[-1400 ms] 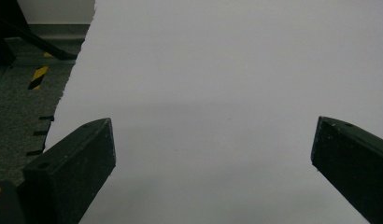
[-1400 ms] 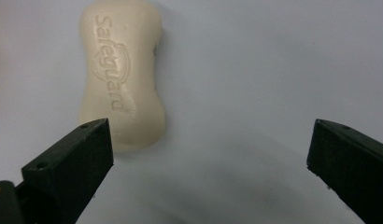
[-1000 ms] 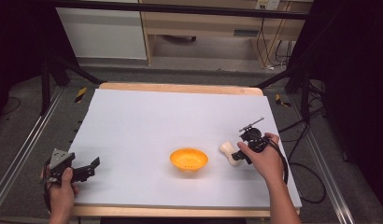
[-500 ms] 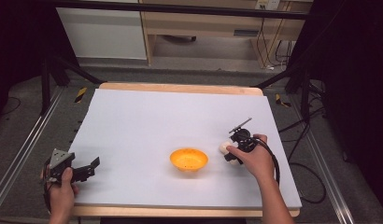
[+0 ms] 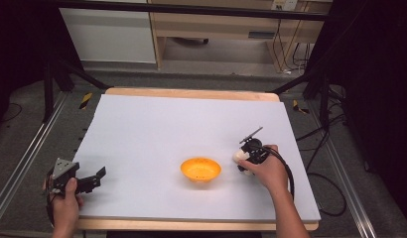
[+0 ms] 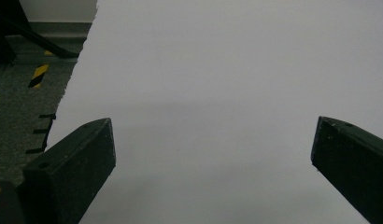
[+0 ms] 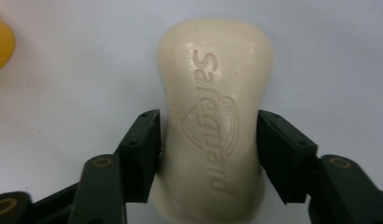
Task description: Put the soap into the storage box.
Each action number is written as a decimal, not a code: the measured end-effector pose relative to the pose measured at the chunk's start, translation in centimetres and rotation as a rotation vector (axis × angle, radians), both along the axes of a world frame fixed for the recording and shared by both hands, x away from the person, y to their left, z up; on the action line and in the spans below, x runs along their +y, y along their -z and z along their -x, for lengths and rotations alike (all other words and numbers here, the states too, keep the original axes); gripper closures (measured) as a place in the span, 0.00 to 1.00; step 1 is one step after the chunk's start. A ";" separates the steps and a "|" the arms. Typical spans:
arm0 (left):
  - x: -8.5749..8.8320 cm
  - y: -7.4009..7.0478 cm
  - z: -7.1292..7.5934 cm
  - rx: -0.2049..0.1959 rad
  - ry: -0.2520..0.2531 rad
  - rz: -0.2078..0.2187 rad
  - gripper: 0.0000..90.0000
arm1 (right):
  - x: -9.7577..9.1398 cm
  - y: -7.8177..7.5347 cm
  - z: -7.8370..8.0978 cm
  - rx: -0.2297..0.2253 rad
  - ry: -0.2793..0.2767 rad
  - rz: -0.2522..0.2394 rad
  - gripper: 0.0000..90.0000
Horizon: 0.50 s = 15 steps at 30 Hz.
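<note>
1. High view: the worktop (image 5: 191,124) is a wide white sheet over a wooden board, whose edge shows along the far and near sides.
2. An orange bowl (image 5: 201,169) stands near the middle of the worktop, toward the near edge, between the two hands.
3. The left tool (image 5: 87,181) sits at the near left corner of the worktop, held by the person's left hand (image 5: 65,201); its jaws point right, toward the bowl but well apart from it.
4. In the left gripper view the left tool's two black jaws stand wide apart, with bare white sheet between them.
5. The right tool (image 5: 243,161) is just right of the bowl, held by the person's right hand (image 5: 266,171), with a black cable looping off to the right.
6. In the right gripper view the right tool (image 7: 208,140) is clamped on a cream bar of soap (image 7: 213,116), one jaw pressed to each long side at its narrow waist.
7. The soap bears the embossed word "Safeguard" and a shield mark; a sliver of the orange bowl shows at the left edge of that view.
8. In the high view the soap shows as a small pale lump at the tool's tip, just beside the bowl's right rim.
</note>
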<state>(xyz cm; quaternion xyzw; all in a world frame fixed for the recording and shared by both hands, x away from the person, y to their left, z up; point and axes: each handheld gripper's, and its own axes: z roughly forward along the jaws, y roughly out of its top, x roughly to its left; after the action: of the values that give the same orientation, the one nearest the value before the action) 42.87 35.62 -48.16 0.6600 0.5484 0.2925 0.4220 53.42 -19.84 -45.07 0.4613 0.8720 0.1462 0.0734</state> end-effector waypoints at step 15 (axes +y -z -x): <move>0.0 0.0 0.0 0.003 -0.002 -0.001 0.00 | -0.2 0.1 0.0 -0.011 -0.049 0.004 0.51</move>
<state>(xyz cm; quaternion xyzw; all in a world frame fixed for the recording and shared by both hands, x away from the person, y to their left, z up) 42.90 35.63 -48.16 0.6601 0.5494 0.2923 0.4207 53.37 -20.04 -45.12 0.4390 0.8828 0.1489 0.0755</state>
